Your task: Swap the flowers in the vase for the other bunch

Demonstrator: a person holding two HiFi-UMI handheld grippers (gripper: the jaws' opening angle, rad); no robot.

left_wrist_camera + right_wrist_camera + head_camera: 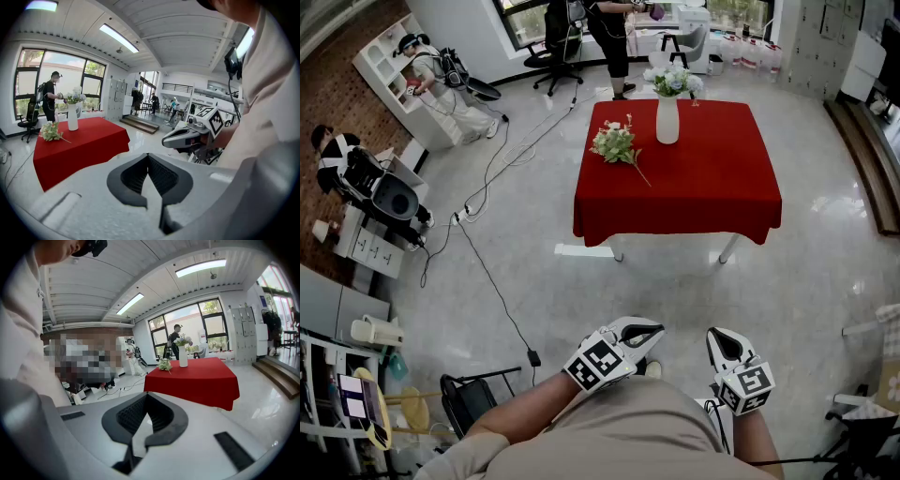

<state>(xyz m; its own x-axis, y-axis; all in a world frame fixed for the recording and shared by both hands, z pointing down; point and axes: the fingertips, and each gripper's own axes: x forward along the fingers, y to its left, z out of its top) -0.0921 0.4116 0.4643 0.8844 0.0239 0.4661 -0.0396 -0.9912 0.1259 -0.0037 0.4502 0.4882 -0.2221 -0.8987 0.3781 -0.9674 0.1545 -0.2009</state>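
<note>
table (703, 187), covered with a red cloth: stands well ahead of the person, on a pale floor. left gripper (643, 332) and right gripper (722, 339): held low by the person's body, well apart from the table; each pair of jaws is closed tip to tip, nothing between them. white vase (667, 120): upright near the table's far edge, holding pale flowers (673, 81). other bunch (616, 142): lying flat on the cloth, just left of the vase.

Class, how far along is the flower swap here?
Done: nothing; the white vase on the red-clothed table holds its pale flowers, the other green bunch lies beside it. In hand: nothing; left gripper and right gripper are shut, empty, away from the table. Left: the whole swap.
</note>
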